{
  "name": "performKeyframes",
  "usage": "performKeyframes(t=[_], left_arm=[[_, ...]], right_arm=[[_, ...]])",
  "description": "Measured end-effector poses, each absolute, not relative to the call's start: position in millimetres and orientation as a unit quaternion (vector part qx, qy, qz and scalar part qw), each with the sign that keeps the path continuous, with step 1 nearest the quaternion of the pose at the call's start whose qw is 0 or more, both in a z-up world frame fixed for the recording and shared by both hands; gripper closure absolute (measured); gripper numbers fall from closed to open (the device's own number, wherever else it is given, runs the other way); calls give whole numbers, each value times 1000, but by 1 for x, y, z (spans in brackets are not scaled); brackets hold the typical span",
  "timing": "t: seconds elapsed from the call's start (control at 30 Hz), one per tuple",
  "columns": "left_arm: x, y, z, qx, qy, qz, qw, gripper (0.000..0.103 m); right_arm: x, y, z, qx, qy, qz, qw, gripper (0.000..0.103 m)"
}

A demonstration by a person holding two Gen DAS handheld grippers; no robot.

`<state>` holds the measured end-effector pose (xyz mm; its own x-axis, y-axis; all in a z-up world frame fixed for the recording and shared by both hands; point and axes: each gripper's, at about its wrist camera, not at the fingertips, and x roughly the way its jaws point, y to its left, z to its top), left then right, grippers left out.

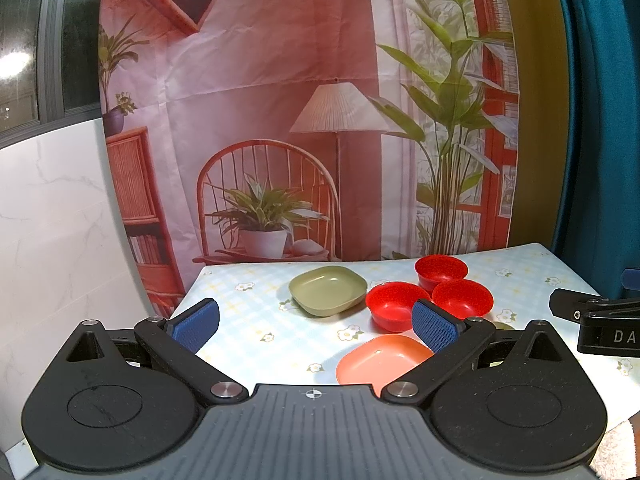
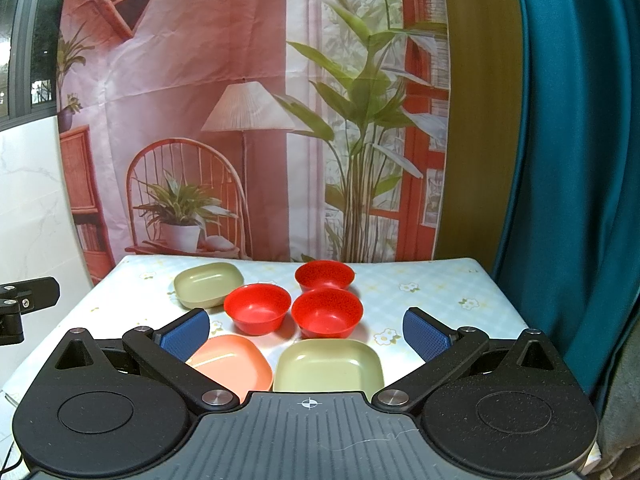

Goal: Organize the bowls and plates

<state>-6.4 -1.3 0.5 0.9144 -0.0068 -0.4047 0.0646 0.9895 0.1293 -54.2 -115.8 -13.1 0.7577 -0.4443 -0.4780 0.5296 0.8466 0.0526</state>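
Three red bowls sit close together mid-table: one at the left (image 2: 257, 308), one at the right (image 2: 327, 312), one behind (image 2: 324, 275). A green square plate (image 2: 209, 283) lies at the back left, a second green plate (image 2: 328, 365) at the front, and a pink plate (image 2: 230, 364) beside it. My right gripper (image 2: 306, 334) is open above the front plates, holding nothing. My left gripper (image 1: 314, 326) is open too, empty, with the pink plate (image 1: 380, 358) and a red bowl (image 1: 394, 305) near its right finger. The far green plate (image 1: 328, 290) lies ahead of it.
A floral light-blue tablecloth (image 2: 432, 292) covers the table. A printed backdrop (image 2: 240, 120) hangs behind, a teal curtain (image 2: 568, 160) at the right, a white marble wall (image 1: 48, 220) at the left. The other gripper's black body (image 1: 596, 320) shows at the left view's right edge.
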Motion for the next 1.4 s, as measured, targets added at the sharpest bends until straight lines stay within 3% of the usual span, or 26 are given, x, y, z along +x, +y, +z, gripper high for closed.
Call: performKeyframes(t=[1.4], left_arm=[[-5,0,-1,64,212,-17,975,0]], right_arm=[[-54,-116,-13,91,229,-260,933,0]])
